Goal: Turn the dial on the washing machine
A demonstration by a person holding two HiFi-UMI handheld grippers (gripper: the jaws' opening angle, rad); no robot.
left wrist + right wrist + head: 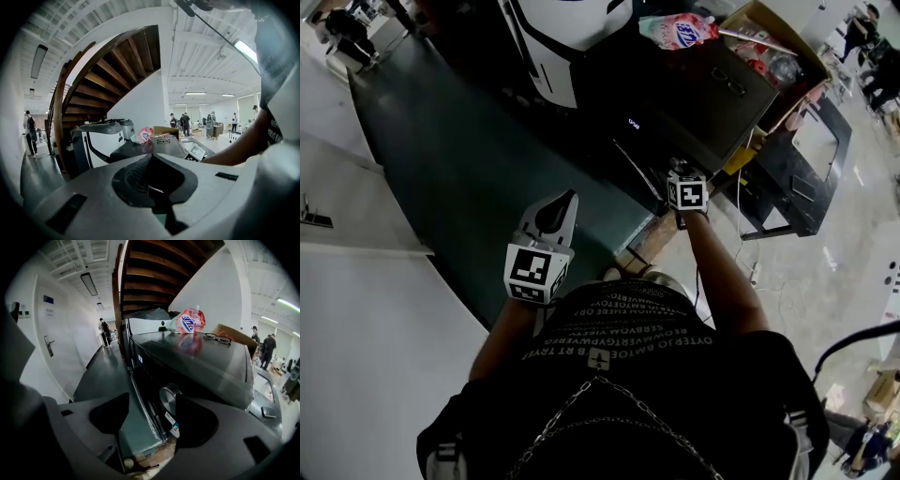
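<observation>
The dark washing machine [703, 98] stands ahead of me, with a small lit display [633, 123] on its front. In the right gripper view its round silver dial [168, 399] shows on the front panel, in the gap between the jaws and close to the right-hand one. My right gripper [152, 422] is open and holds nothing; in the head view it [682, 176] is up against the machine's front and hides the dial. My left gripper [555, 212] hangs back over the dark floor, shut and empty, and from its own view [154, 188] points at the machine [157, 147] from farther off.
A pink detergent bag [680, 33] and a pair of glasses [727, 82] lie on the machine's top. A cardboard box [783, 52] stands at its far right. A white appliance [558, 42] stands to the left, under a wooden staircase [117, 70]. People [185, 123] stand far off.
</observation>
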